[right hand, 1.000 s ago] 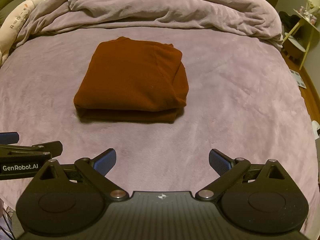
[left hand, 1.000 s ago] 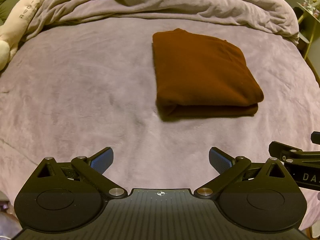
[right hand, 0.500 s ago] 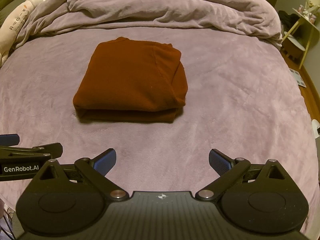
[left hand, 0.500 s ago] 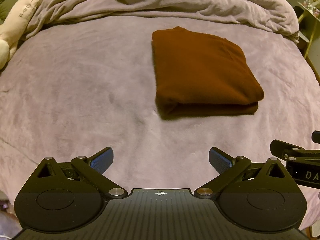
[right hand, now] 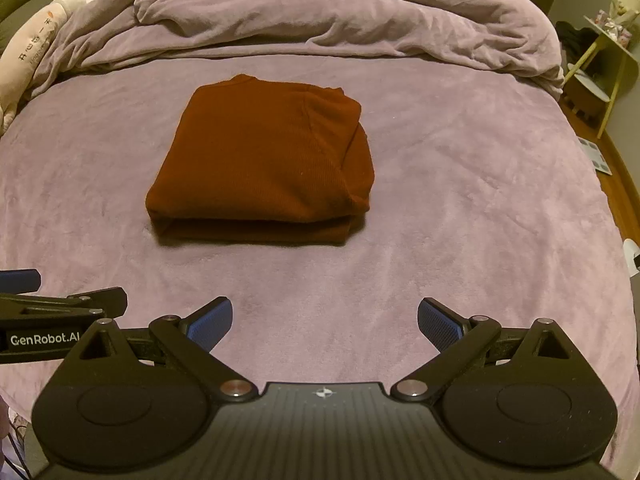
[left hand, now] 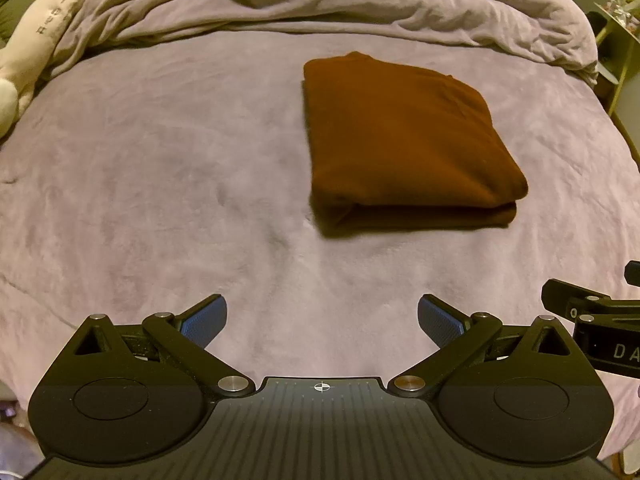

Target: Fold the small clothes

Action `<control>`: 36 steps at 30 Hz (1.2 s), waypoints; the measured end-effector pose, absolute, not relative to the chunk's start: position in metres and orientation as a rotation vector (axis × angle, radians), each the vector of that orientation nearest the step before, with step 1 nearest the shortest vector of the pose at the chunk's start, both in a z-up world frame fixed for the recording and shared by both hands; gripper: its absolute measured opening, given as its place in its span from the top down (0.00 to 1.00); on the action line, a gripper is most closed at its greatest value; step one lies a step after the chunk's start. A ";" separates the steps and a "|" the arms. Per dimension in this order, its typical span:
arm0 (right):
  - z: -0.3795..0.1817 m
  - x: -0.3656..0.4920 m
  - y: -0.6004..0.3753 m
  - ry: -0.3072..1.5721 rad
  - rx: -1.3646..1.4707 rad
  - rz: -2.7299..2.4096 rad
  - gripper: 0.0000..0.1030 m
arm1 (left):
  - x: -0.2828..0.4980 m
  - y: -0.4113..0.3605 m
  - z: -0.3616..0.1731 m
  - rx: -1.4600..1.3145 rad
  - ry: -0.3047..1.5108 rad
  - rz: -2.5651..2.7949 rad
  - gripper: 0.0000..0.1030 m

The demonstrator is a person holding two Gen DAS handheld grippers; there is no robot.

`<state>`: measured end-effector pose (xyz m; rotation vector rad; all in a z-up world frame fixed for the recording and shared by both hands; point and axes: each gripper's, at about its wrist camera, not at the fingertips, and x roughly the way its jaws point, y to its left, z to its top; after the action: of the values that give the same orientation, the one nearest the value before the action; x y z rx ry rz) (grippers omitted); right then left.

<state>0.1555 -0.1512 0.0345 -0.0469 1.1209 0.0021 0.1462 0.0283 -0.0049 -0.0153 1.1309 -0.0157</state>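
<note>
- Jaws: we see both pairs spread wide and holding nothing; the left gripper [left hand: 319, 316] and the right gripper [right hand: 325, 318] each hang above the near part of the bed [right hand: 460, 184], clear of the cloth.
- Pads: the blue pads [left hand: 202, 318] of the left gripper face each other across bare blanket; those of the right gripper [right hand: 438, 322] do the same.
- Garment: a rust-brown garment [right hand: 260, 160] lies folded into a thick rectangle on the bed, flat, with its doubled edge toward us. In the left view the garment [left hand: 404, 148] sits ahead and to the right; in the right view it sits ahead and slightly left, so we place it between the two grippers and well beyond their tips.
- Neighbouring tool: we note the left gripper at the left edge of the right view, and the right gripper at the right edge of the left view; the two are side by side, apart.
- Background: a rumpled duvet [right hand: 320, 12] of the same mauve lies bunched behind the garment, not touching it; a pale plush toy [left hand: 36, 40] rests at the far left; a small shelf [right hand: 600, 60] stands off the bed at the right.
</note>
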 end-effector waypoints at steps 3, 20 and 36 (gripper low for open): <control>0.035 0.155 -0.151 1.118 -0.049 0.003 0.04 | 0.146 0.028 -0.005 -0.015 1.131 -0.016 0.00; 0.036 0.153 -0.154 1.114 -0.046 0.005 0.04 | 0.146 0.027 -0.006 -0.017 1.129 -0.025 0.00; 0.036 0.153 -0.159 1.110 -0.036 0.008 0.04 | 0.147 0.027 -0.008 -0.035 1.129 -0.034 0.00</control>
<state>0.1525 -0.1589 0.0359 -0.0358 1.1100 0.0084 0.1467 0.0266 -0.0081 -0.0351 1.1291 -0.0344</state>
